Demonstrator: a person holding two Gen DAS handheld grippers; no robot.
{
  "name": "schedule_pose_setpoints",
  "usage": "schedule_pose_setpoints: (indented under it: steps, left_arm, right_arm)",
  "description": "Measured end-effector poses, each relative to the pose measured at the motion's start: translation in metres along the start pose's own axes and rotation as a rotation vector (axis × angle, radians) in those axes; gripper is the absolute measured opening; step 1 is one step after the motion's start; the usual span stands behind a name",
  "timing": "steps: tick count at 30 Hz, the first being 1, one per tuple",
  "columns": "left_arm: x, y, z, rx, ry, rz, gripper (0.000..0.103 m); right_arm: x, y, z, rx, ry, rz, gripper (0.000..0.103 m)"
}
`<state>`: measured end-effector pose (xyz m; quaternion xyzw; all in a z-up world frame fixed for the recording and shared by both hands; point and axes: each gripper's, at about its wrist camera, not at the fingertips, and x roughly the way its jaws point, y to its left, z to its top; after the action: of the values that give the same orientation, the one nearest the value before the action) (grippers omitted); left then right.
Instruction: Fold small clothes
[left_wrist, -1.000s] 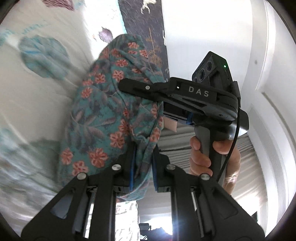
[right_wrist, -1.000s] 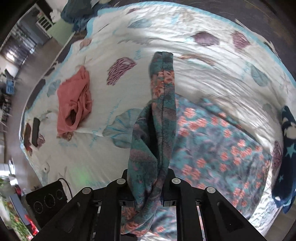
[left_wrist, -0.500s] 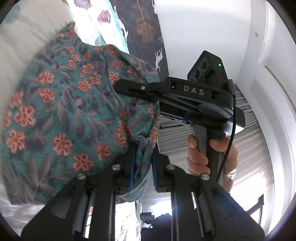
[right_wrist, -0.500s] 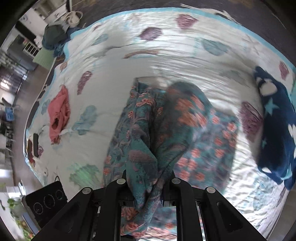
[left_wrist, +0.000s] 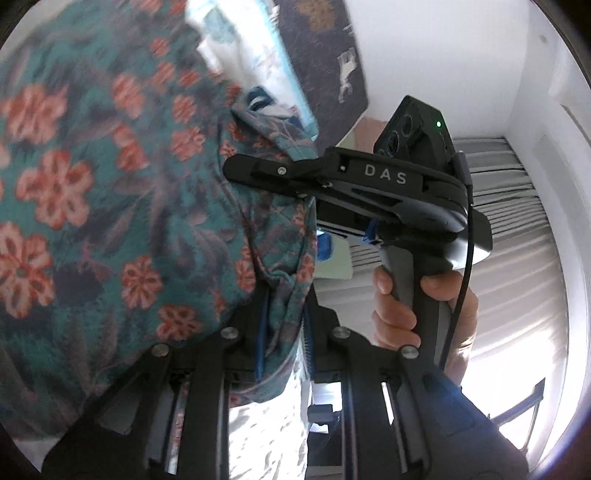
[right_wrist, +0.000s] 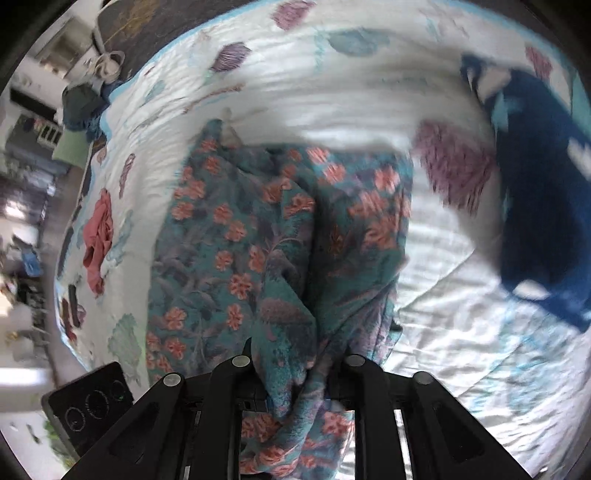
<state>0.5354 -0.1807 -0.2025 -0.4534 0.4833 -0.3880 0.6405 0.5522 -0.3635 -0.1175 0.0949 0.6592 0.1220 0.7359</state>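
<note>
A teal garment with orange flowers hangs between both grippers above a white bed quilt. My left gripper is shut on one edge of the garment. My right gripper is shut on another edge; the cloth spreads out below it over the quilt. In the left wrist view the right gripper's body marked DAS and the hand holding it are close by on the right, its tip against the cloth.
A dark blue garment with white shapes lies on the quilt at the right. A pink garment lies at the far left. A black device sits at the lower left. A wall and grey blinds are behind.
The garment has spread wider and now fills more of both views. The right gripper's view has shifted right across the bed, bringing the blue garment closer and the pink one farther left.
</note>
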Motion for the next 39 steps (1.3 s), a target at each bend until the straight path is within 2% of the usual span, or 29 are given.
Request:
schedule_pose_setpoints:
  steps: [2, 4, 6, 8, 11, 12, 14, 15, 16, 19, 20, 21, 22, 23, 24, 25, 27, 28, 30, 32, 33, 35, 37, 39]
  left_arm:
    - [0.008, 0.007, -0.002, -0.013, 0.012, 0.004, 0.017]
    - [0.011, 0.011, -0.002, -0.011, 0.015, 0.015, 0.017]
    - [0.016, 0.008, -0.007, 0.006, 0.013, 0.026, 0.017]
    - [0.017, 0.001, -0.019, 0.013, 0.017, 0.034, 0.017]
    - [0.017, -0.001, -0.019, 0.014, 0.020, 0.035, 0.017]
    - [0.017, -0.001, -0.017, 0.011, 0.021, 0.034, 0.017]
    - [0.009, 0.001, -0.041, 0.014, 0.025, 0.035, 0.017]
    - [0.010, 0.000, -0.041, 0.021, 0.027, 0.042, 0.017]
    - [0.000, 0.000, -0.048, 0.029, 0.029, 0.048, 0.017]
    - [0.009, -0.011, -0.051, 0.074, 0.050, 0.096, 0.023]
    - [0.013, -0.016, -0.052, 0.096, 0.088, 0.109, 0.033]
    - [0.018, -0.023, -0.055, 0.108, 0.122, 0.099, 0.048]
    - [0.019, -0.026, -0.055, 0.108, 0.140, 0.087, 0.054]
    - [0.020, -0.033, -0.057, 0.105, 0.164, 0.075, 0.063]
    - [0.020, -0.040, -0.058, 0.116, 0.180, 0.083, 0.067]
    - [0.019, -0.045, -0.060, 0.132, 0.191, 0.097, 0.068]
    - [0.013, -0.060, -0.064, 0.196, 0.210, 0.143, 0.073]
    - [0.009, -0.066, -0.066, 0.215, 0.217, 0.157, 0.073]
    - [-0.005, -0.072, -0.070, 0.227, 0.235, 0.150, 0.073]
    - [-0.028, -0.071, -0.069, 0.224, 0.212, 0.132, 0.074]
    - [-0.046, -0.067, -0.067, 0.194, 0.160, 0.137, 0.076]
    - [-0.065, -0.056, -0.063, 0.154, 0.114, 0.152, 0.078]
    - [-0.080, -0.040, -0.055, 0.111, 0.079, 0.207, 0.078]
    - [-0.088, -0.028, -0.047, 0.104, 0.054, 0.270, 0.078]
  right_arm:
    - [0.015, -0.013, -0.001, 0.035, 0.027, 0.065, 0.032]
    - [0.028, -0.029, 0.002, 0.086, 0.020, 0.219, 0.051]
    - [0.031, -0.045, 0.010, 0.164, -0.042, 0.350, 0.055]
    - [0.033, -0.059, 0.022, 0.225, -0.071, 0.417, 0.055]
    - [0.034, -0.077, 0.049, 0.315, -0.151, 0.517, 0.055]
    - [0.033, -0.080, 0.055, 0.328, -0.169, 0.536, 0.055]
    - [0.028, -0.080, 0.068, 0.322, -0.206, 0.557, 0.040]
    - [0.027, -0.078, 0.070, 0.302, -0.211, 0.556, 0.018]
    - [0.024, -0.075, 0.073, 0.279, -0.214, 0.540, 0.009]
    - [0.007, -0.071, 0.075, 0.224, -0.276, 0.315, 0.009]
    - [-0.002, -0.069, 0.073, 0.203, -0.307, 0.216, 0.010]
    - [-0.016, -0.063, 0.067, 0.160, -0.357, 0.066, 0.011]
    - [-0.028, -0.053, 0.060, 0.109, -0.401, -0.095, 0.015]
    - [-0.037, -0.048, 0.055, 0.061, -0.433, -0.196, 0.017]
    - [-0.050, -0.037, 0.042, 0.005, -0.481, -0.278, 0.019]
    - [-0.058, -0.034, 0.034, -0.006, -0.493, -0.265, 0.021]
    - [-0.078, -0.027, 0.011, -0.028, -0.459, -0.087, 0.027]
    - [-0.083, -0.023, 0.000, -0.047, -0.427, -0.027, 0.029]
    - [-0.085, -0.012, -0.023, -0.100, -0.359, 0.069, 0.043]
    - [-0.071, -0.009, -0.042, -0.120, -0.268, 0.144, 0.045]
    - [-0.058, -0.008, -0.055, -0.129, -0.209, 0.138, 0.045]
    - [-0.037, -0.013, -0.071, -0.161, -0.155, 0.095, 0.045]
    - [-0.011, -0.024, -0.093, -0.159, -0.090, 0.082, 0.044]
    - [0.002, -0.033, -0.111, -0.166, -0.073, -0.012, 0.045]
